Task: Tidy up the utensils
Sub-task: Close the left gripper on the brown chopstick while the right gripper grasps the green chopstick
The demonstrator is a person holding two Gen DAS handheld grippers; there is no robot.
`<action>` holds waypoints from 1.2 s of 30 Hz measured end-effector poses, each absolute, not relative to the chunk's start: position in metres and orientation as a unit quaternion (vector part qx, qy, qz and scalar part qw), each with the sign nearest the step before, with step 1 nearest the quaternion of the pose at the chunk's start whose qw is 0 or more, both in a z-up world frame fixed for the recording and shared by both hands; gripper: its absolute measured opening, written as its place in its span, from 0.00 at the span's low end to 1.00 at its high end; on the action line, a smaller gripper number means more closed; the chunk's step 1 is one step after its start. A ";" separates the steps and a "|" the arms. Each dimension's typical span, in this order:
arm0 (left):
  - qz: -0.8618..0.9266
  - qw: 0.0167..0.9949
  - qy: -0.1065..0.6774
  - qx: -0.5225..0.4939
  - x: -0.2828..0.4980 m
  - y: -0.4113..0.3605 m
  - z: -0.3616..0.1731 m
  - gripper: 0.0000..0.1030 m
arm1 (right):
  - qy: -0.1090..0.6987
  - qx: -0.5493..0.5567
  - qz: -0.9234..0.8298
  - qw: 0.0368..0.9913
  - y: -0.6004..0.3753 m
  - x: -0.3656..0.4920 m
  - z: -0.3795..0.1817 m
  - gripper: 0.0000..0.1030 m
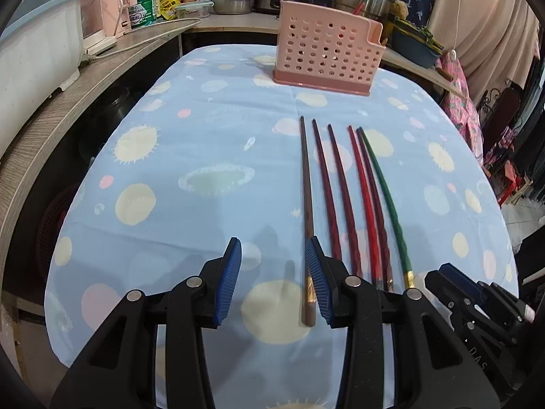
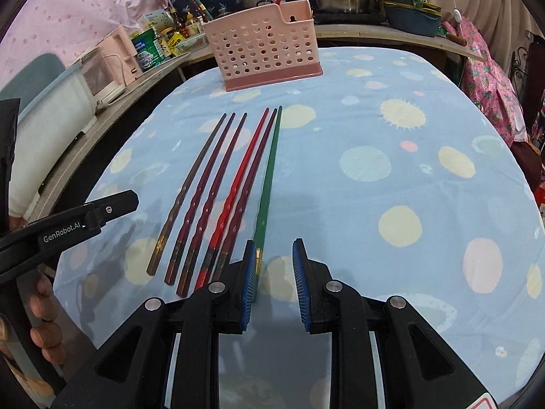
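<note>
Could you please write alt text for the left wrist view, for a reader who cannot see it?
The open left gripper hovers low over a blue patterned tablecloth, its blue-padded fingers straddling the near end of a brown chopstick. Five more chopsticks lie in a row to its right, and a pink perforated utensil holder stands at the table's far end.

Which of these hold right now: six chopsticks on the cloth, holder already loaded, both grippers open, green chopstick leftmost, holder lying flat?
1. Six chopsticks lie on the cloth. True.
2. Both the left gripper and the right gripper are open. True.
3. The green chopstick is leftmost. False: it is rightmost; the brown chopstick is leftmost.
4. The pink holder lies flat. False: it stands upright.
5. The left gripper grips a chopstick. False: its fingers hold nothing.
</note>
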State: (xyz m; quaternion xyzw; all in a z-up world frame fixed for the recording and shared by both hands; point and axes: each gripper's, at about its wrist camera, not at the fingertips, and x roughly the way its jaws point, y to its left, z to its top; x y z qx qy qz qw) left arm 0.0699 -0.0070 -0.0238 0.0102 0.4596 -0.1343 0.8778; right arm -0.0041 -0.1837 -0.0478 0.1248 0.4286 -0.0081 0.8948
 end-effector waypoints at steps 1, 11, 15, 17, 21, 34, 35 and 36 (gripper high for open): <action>-0.135 0.877 0.460 0.013 0.068 -0.007 -0.026 0.37 | 0.430 0.123 -0.007 0.894 -0.182 -0.005 -0.049 0.21; -0.142 0.868 0.476 0.019 0.060 -0.012 -0.042 0.37 | 0.440 0.117 0.007 0.890 -0.171 -0.002 -0.055 0.22; -0.144 0.865 0.480 0.021 0.060 -0.014 -0.046 0.37 | 0.446 0.117 0.008 0.887 -0.169 0.000 -0.059 0.22; -0.144 0.864 0.482 0.022 0.060 -0.015 -0.048 0.37 | 0.446 0.117 0.008 0.888 -0.169 0.000 -0.060 0.22; -0.146 0.861 0.486 0.023 0.060 -0.017 -0.051 0.37 | 0.446 0.116 0.008 0.888 -0.169 0.000 -0.060 0.22; -0.145 0.861 0.486 0.037 0.060 -0.022 -0.056 0.37 | 0.445 0.112 0.002 0.889 -0.171 0.002 -0.061 0.16; -0.144 0.862 0.485 0.040 0.060 -0.023 -0.056 0.37 | 0.445 0.112 0.002 0.889 -0.171 0.002 -0.061 0.14; -0.144 0.862 0.484 0.041 0.060 -0.023 -0.056 0.36 | 0.445 0.112 0.001 0.889 -0.172 0.003 -0.061 0.14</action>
